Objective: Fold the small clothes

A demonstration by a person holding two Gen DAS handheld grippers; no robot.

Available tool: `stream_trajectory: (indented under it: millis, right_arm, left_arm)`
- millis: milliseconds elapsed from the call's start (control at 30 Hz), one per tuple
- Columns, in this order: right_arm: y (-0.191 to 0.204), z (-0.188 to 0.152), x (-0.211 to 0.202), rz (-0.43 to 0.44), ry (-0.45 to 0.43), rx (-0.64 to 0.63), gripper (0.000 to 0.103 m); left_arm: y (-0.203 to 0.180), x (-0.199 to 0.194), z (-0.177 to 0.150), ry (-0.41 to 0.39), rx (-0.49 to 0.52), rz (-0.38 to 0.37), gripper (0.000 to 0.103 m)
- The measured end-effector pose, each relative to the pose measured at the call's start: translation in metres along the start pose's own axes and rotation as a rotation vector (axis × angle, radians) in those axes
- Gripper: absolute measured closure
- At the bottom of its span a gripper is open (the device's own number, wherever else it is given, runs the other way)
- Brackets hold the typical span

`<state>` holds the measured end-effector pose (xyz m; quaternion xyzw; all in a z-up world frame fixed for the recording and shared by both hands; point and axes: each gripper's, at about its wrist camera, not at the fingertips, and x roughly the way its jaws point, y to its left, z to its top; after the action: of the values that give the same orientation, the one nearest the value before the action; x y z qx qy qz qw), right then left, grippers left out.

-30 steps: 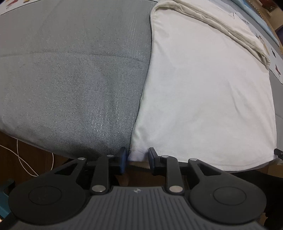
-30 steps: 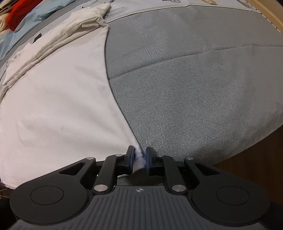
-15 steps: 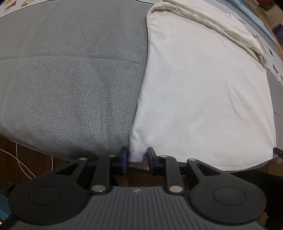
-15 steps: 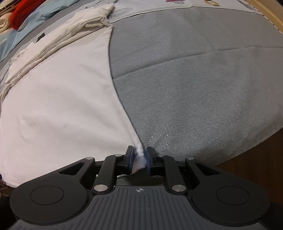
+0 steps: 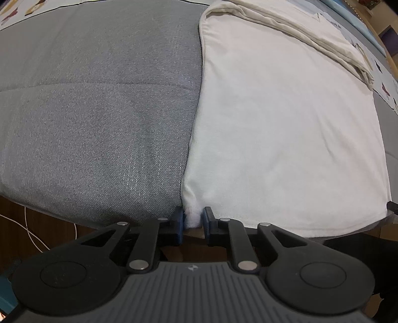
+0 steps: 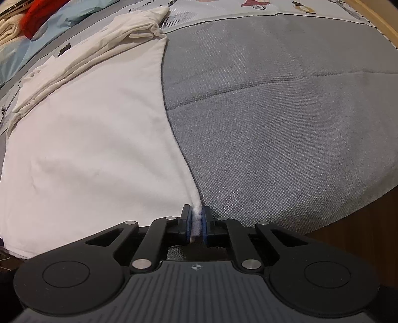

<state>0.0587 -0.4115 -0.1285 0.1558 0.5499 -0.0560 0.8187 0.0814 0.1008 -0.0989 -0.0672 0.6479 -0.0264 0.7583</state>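
A white garment [image 5: 286,124] lies flat on a grey bed cover [image 5: 99,111], its far end folded over in a creased band [image 5: 311,37]. My left gripper [image 5: 193,218] is at the garment's near left corner. Its jaws are closing, and the bunched corner fills the gap between the blue pads. In the right wrist view the same garment [image 6: 94,139] spreads to the left on the grey cover [image 6: 286,124]. My right gripper [image 6: 197,221] is at the near right corner, jaws closing, with a tuft of white cloth pinched between the pads.
The cover's near edge drops to a dark wooden floor, where a white cable [image 5: 32,231] lies at the left. A red cloth [image 6: 42,12] and a light blue sheet [image 6: 74,15] lie beyond the garment. A patterned sheet [image 6: 248,5] borders the far side.
Both pairs of jaws have narrowed onto the garment's near corners, and the cloth now bunches between the pads. Neither hand has moved.
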Motion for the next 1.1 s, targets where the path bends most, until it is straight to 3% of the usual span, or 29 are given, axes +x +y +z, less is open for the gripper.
stream_trajectory:
  millis: [233, 567, 700, 900, 1000, 1100]
  right_arm:
    - [-0.001, 0.003, -0.016, 0.061, -0.081, 0.024, 0.096]
    - [-0.011, 0.008, -0.076, 0.283, -0.275, 0.094, 0.097]
    - [-0.018, 0.001, -0.111, 0.344, -0.349, 0.069, 0.098]
    - [-0.037, -0.024, -0.174, 0.441, -0.418, 0.060, 0.098]
    - [-0.055, -0.042, -0.204, 0.466, -0.440, 0.092, 0.098]
    - [-0.071, -0.048, -0.216, 0.454, -0.452, 0.151, 0.098]
  left_arm:
    - [-0.004, -0.010, -0.001, -0.045, 0.025, 0.011, 0.095]
    - [-0.021, -0.080, -0.007, -0.263, 0.102, -0.032, 0.096]
    - [-0.027, -0.120, -0.021, -0.356, 0.127, -0.082, 0.096]
    - [-0.018, -0.202, -0.065, -0.503, 0.125, -0.228, 0.097]
    - [-0.007, -0.228, -0.079, -0.544, 0.098, -0.290, 0.097]
    - [-0.003, -0.231, -0.071, -0.546, 0.057, -0.311, 0.097]
